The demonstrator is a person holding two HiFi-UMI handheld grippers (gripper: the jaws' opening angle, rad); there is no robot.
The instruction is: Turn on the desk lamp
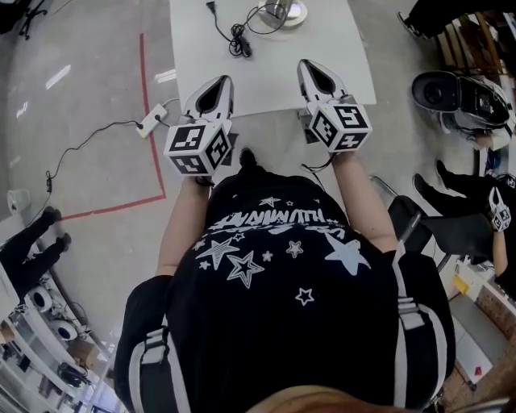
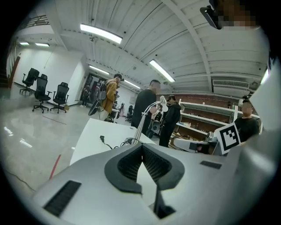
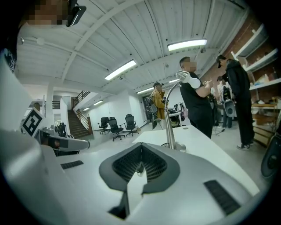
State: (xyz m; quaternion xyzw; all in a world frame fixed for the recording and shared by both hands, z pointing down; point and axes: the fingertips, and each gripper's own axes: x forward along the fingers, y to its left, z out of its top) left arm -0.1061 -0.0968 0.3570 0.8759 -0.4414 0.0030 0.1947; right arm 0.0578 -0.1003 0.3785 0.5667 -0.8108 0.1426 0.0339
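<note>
Both claws are clenched and empty: your left gripper [image 1: 221, 81] [image 2: 142, 147] has its ribbed black pads pressed together with nothing between them, and your right gripper [image 1: 310, 66] [image 3: 141, 150] the same

The silver gooseneck desk lamp [image 1: 284, 11] [image 2: 143, 119] [image 3: 170, 115] stands at the far edge of the white rectangular table [image 1: 347, 68], its round base at the top of the head view. It's well apart from both grippers, which hover over the near edge of the table

Key relation: the lamp is straight ahead of you, a bit right of the midline. The right gripper looks nearer to it than the left. In the right gripper view the stem rises just right of the jaw line; in the left gripper view it sits nearly on that line but farther back

Long axis: the stem is upright, curving over at the top to a small white head [image 3: 189, 79]. I can't see a switch in any view, so I can't tell whether it's on the base, the cord or the head

A thin black cord [image 1: 234, 36] lies coiled on the table left of the base, between the left gripper and the lamp. My call: reach forward with the right, and the task is not yet started
</note>
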